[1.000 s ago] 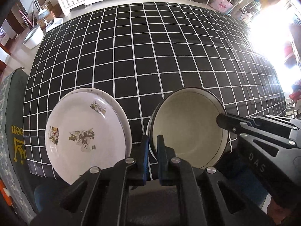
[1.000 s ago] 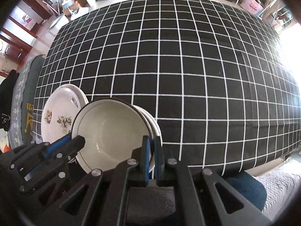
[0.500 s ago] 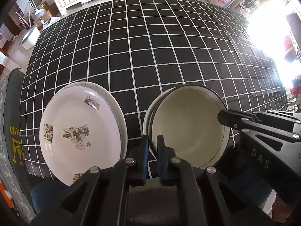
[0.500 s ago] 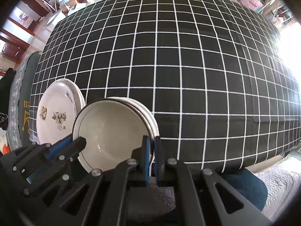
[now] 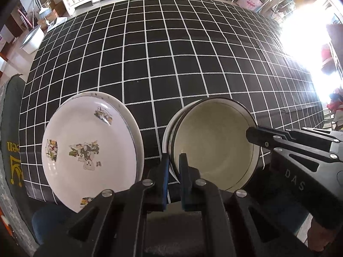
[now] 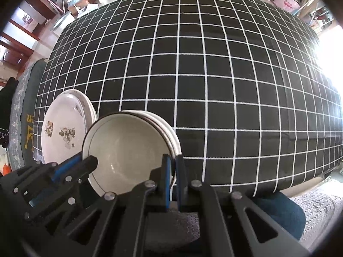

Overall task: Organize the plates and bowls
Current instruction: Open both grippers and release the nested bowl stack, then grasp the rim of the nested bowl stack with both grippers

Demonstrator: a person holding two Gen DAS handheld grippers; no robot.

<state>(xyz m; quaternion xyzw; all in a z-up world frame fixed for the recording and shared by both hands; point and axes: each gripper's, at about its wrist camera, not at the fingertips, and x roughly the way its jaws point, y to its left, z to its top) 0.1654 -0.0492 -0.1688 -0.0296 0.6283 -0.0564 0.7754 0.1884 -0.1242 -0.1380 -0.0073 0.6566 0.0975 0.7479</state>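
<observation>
Bowls: a stack of cream-white ceramic bowls with a thin dark rim line (image 5: 212, 147), nested one in another, the top bowl holding nothing; it sits near the desk's near edge, right of the plates in the left wrist view.
Plates: a stack of white round plates printed with small cartoon pictures (image 5: 90, 150), just beside the bowls with a strip of cloth between them; the top plate carries nothing.
Left tool: the left tool (image 5: 174, 171) has its blue-padded fingers clamped on the near-left rim of the bowl stack, one finger inside the top bowl, the other outside.
Right tool: the right tool (image 6: 174, 171) is clamped on the opposite rim of the same stack, the rim pinched between its pads.
Desk: a desk under a black cloth with a white grid (image 6: 214, 68); both stacks stand by its near-left corner.
Open room: the far and right parts of the cloth lie bare to the edges.
Surroundings: a dark green cushion with yellow lettering (image 5: 11, 150) lies past the desk's left edge.
</observation>
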